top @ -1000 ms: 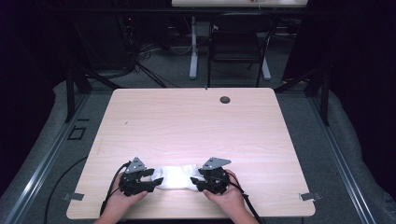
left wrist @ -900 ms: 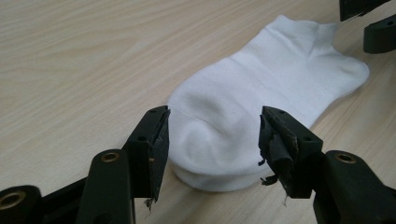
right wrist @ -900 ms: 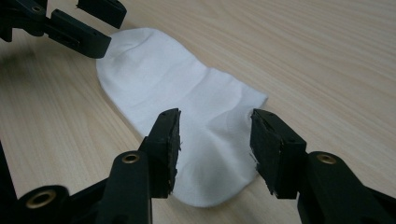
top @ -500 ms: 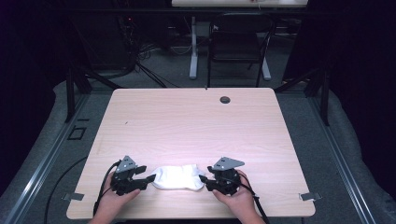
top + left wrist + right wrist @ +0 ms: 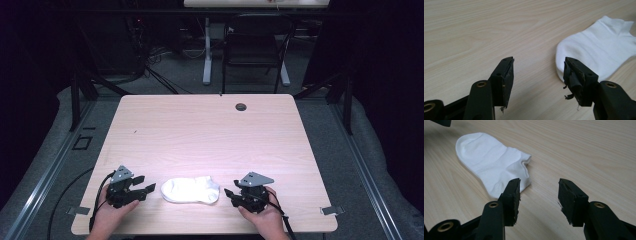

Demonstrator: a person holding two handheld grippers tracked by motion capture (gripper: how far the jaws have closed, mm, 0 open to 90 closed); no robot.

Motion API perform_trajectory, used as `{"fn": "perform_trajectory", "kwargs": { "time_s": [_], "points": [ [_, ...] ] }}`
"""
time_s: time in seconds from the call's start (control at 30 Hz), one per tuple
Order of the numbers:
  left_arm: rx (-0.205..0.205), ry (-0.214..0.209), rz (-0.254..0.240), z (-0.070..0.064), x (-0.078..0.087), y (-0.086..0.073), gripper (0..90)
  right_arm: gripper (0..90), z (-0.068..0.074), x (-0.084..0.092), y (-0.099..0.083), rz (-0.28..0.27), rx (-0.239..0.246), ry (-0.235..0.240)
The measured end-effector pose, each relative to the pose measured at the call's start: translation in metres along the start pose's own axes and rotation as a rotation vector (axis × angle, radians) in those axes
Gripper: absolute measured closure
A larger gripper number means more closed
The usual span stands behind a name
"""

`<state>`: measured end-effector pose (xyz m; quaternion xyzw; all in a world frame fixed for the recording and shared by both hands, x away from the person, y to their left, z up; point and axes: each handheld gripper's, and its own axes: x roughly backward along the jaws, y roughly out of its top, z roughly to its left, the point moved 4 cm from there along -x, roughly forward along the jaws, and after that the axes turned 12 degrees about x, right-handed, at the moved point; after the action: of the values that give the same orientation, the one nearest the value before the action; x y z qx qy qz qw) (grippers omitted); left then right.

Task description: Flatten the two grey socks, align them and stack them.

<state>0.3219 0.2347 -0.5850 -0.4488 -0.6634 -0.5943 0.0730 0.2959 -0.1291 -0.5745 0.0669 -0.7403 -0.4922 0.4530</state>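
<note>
- Grippers have both pulled back from the white ankle sock [image 5: 190,189] since a second ago, when they were pressed against its two ends; it now lies alone between them at the lower centre of the high view.
- Left gripper [image 5: 148,189] sits at the lower left of the high view, jaws spread apart and grasping nothing, just clear of the sock's rounded toe end.
- Right gripper [image 5: 228,193] sits at the lower right, jaws likewise spread and empty, a little apart from the cuff end.
- Release on both sides suggests that the folding or flattening step is finished and the sock has been set down, judging from its compact, tidy outline.
- Long axis of the sock runs left to right across the high view, roughly parallel to the near edge of the light wooden table [image 5: 210,135].
- Toe end points toward the left of the frame; the ribbed cuff opening points right and slightly toward the far side.
- Sock [image 5: 599,47] lies in the upper right of the left gripper view, toe nearest the jaws.
- Sock [image 5: 491,162] lies in the upper left of the right gripper view, cuff nearest the jaws.
</note>
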Motion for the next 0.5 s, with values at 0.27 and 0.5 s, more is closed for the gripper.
{"fn": "perform_trajectory", "kwargs": {
  "time_s": [0.27,0.5],
  "points": [
    [0.018,0.018,0.013,0.008,-0.006,-0.003,41.7,52.2,0.0,-0.01,-0.007,0.013,-0.006,-0.009],
    [0.026,0.01,0.015,0.007,-0.012,-0.004,41.2,50.8,-0.003,-0.016,-0.011,0.024,-0.013,-0.014]
  ]
}}
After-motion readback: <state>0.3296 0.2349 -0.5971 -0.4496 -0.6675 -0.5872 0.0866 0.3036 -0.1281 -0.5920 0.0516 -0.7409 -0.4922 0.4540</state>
